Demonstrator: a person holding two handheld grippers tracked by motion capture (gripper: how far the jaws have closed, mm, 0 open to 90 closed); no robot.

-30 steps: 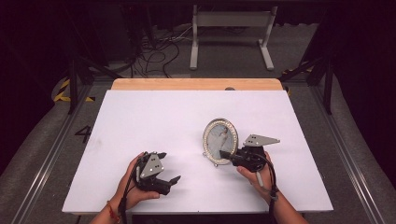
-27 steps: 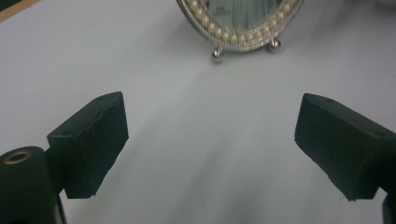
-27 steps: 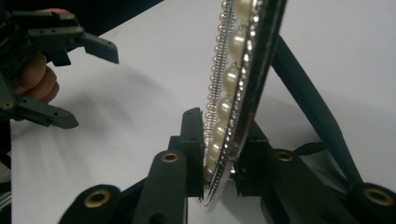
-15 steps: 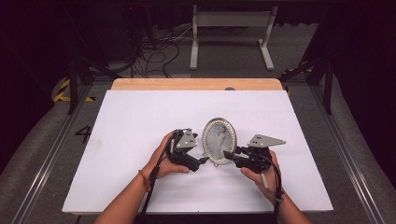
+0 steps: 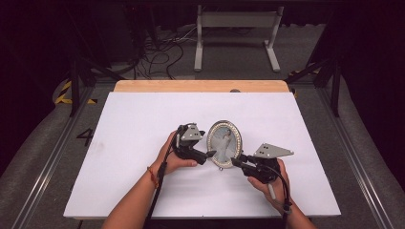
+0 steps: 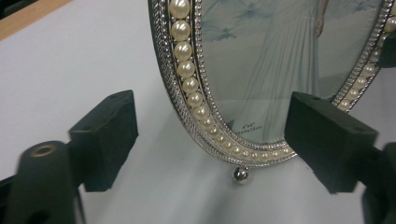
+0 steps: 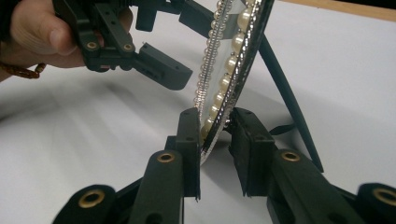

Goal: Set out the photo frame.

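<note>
Frame (image 5: 224,143), oval with pearl rim, stood upright near the middle of the white table (image 5: 133,124). Right gripper (image 5: 237,162) was clamped on its lower rim. Left gripper (image 5: 210,154) had just been closing, jaws still apart astride the opposite rim, not touching.
</note>
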